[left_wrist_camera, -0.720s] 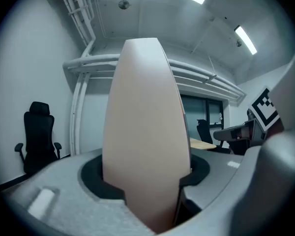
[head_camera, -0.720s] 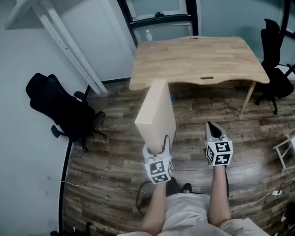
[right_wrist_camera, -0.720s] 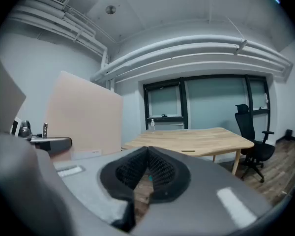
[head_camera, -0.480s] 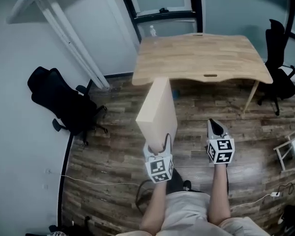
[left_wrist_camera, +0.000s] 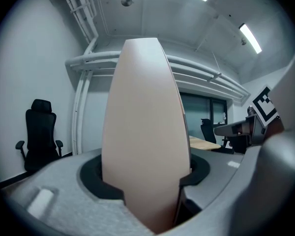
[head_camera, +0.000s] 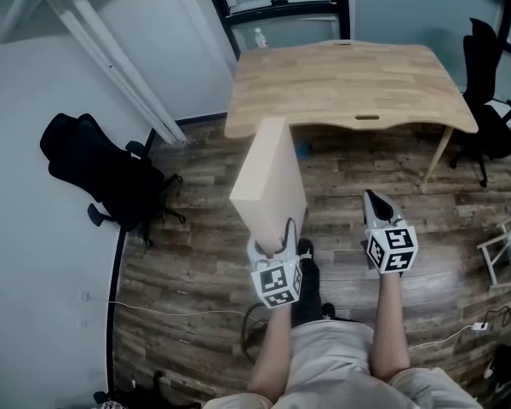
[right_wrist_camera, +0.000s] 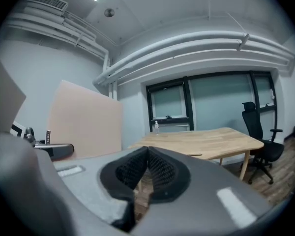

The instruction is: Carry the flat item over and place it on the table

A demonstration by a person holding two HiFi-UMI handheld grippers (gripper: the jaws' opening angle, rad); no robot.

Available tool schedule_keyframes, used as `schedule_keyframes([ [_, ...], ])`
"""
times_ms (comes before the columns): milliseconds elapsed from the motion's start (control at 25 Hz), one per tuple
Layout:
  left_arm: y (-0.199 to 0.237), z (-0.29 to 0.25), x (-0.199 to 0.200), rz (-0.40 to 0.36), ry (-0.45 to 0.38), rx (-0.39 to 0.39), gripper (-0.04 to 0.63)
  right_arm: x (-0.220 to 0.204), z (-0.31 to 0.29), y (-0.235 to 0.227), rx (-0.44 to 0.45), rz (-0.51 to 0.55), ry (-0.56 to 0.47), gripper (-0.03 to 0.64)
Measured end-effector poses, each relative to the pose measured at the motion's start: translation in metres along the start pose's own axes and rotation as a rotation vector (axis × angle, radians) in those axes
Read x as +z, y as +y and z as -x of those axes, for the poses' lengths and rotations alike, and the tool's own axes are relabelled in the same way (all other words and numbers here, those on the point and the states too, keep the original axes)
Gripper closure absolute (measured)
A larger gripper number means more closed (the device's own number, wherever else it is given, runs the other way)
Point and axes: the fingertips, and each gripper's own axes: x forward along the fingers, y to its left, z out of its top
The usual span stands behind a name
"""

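Observation:
A pale beige flat board (head_camera: 268,181) stands on edge in front of me, its lower end clamped in my left gripper (head_camera: 272,247). In the left gripper view the board (left_wrist_camera: 145,146) fills the middle, pinched between both pads. My right gripper (head_camera: 373,204) hangs to the right of the board, shut with nothing in it; its dark pads (right_wrist_camera: 160,171) meet in the right gripper view. The light wooden table (head_camera: 349,88) lies ahead past the board's top end, and it appears again as the table (right_wrist_camera: 206,141) in the right gripper view.
A black office chair (head_camera: 102,173) stands at the left by the wall, another black chair (head_camera: 490,118) at the table's right end. A small bottle (head_camera: 258,37) sits at the table's far left corner. A white rack (head_camera: 507,258) is at the right edge. Cables (head_camera: 179,312) trail on the wood floor.
The table and floor have shifted slightly in the head view as I step forward. The board stays clamped in the left gripper; the right gripper has drifted a little right and down.

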Motion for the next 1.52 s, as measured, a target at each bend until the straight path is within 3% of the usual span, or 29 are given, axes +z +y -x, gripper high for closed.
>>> schedule_keyframes([
  [400, 0.004, -0.106, 0.009, 0.008, -0.006, -0.032, 0.321, 0.010, -0.082, -0.043, -0.054, 0.016, 0.036, 0.615],
  [760, 0.006, -0.205, 0.047, 0.005, -0.030, -0.071, 0.321, 0.056, -0.150, -0.091, -0.118, 0.029, 0.027, 0.615],
  [920, 0.010, -0.245, 0.069, -0.009, -0.045, -0.097, 0.319, 0.080, -0.170, -0.117, -0.159, -0.012, -0.006, 0.615],
  [1120, 0.018, -0.294, 0.091, 0.026, -0.074, -0.116, 0.319, 0.103, -0.201, -0.134, -0.177, -0.032, -0.029, 0.615],
  [1520, 0.020, -0.376, 0.102, 0.036, -0.098, -0.189, 0.319, 0.121, -0.247, -0.171, -0.241, -0.116, -0.075, 0.615],
])
